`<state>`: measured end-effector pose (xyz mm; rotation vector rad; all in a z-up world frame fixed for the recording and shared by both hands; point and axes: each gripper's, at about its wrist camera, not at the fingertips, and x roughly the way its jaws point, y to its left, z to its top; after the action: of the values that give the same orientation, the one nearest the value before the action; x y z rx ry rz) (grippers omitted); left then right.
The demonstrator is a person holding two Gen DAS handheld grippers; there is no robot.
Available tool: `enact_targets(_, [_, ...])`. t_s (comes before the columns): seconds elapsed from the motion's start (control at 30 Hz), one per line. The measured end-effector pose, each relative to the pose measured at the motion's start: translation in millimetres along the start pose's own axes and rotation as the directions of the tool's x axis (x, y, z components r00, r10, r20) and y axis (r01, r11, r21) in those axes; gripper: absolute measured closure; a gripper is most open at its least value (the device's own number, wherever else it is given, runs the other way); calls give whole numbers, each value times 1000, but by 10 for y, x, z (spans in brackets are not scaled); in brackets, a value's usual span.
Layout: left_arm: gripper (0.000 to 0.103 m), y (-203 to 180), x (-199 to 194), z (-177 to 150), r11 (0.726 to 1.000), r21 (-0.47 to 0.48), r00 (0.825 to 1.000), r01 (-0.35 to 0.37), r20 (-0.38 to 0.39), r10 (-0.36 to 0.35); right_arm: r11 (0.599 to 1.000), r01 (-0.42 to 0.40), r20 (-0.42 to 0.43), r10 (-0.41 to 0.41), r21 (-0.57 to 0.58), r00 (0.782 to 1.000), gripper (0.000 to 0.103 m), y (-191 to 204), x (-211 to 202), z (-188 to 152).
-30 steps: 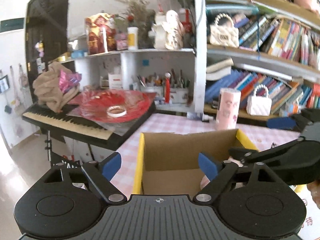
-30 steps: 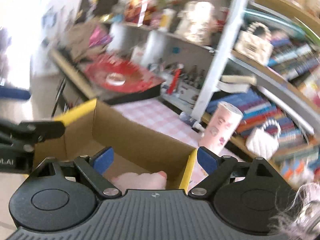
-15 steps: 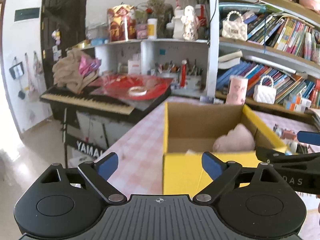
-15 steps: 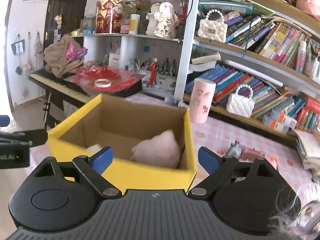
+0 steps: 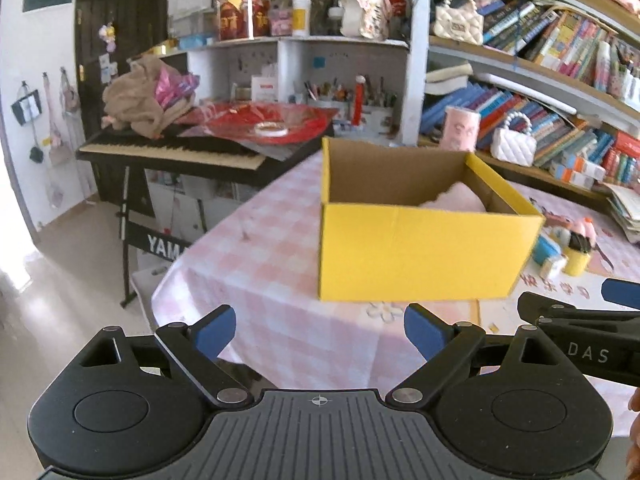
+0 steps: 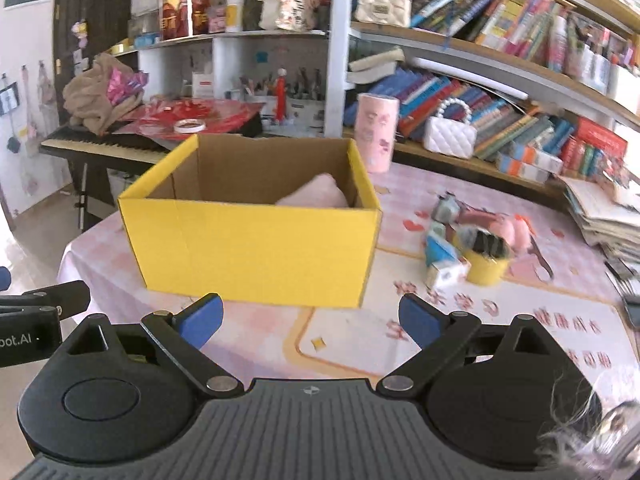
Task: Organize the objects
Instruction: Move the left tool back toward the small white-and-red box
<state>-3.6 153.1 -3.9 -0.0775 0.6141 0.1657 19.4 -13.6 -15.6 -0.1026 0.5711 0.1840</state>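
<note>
- Table edge, far left: the table point(image 5: 280, 264) with its pink checked cloth ends just left of my left gripper point(image 5: 320, 330). A sideways drift could catch the hanging cloth and drag everything on it toward the keyboard point(image 5: 172, 148) below.
- My left gripper: jaws spread wide, nothing between the blue pads, and they hang short of the yellow box point(image 5: 420, 256), not touching it. If I push forward in this state, I judge a pad would strike the near wall and slide the light cardboard rather than grip it.
- The box: it stands upright on the cloth, open on top, with a pink soft toy point(image 6: 316, 198) lying in its right rear corner. The toy sits close under the rim, so anything dropped on top may roll back out.
- My right gripper point(image 6: 310, 320): jaws also wide and empty, level with the box's near wall. The two grippers are close together; reaching at once risks their arms colliding.
- Loose things to the right: a yellow cup point(image 6: 488, 264), a small blue carton point(image 6: 440, 252) and a pink figure point(image 6: 512, 230) lie in a touching heap just beside the box. These look like the items left to pack. Closing on one could topple the cup or pinch a neighbour too.
- Far right: the stacked papers point(image 6: 600, 216) overhang near the heap; a wide swing could dislodge them.
</note>
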Motion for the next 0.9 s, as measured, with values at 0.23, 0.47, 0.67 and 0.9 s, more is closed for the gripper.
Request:
enact_targets(0.23, [10, -210, -64, -134, 995, 54, 996, 84, -30, -82, 996, 76, -32, -74, 51, 997, 8, -198, -225, -258])
enact_targets(0.47, [10, -556, -96, -172, 975, 124, 982, 186, -49, -181, 978, 164, -47, -159, 125, 986, 7, -512, -485, -451])
enact_targets(0.67, [10, -850, -101, -180, 950, 177, 967, 255, -62, -248, 947, 258, -73, -249, 191, 966, 6, -809, -627, -558])
enact_targets(0.9, [10, -1165, -55, -192, 918, 223, 945, 328, -88, -316, 911, 328, -99, -313, 250, 945, 5, -1121, -704, -648])
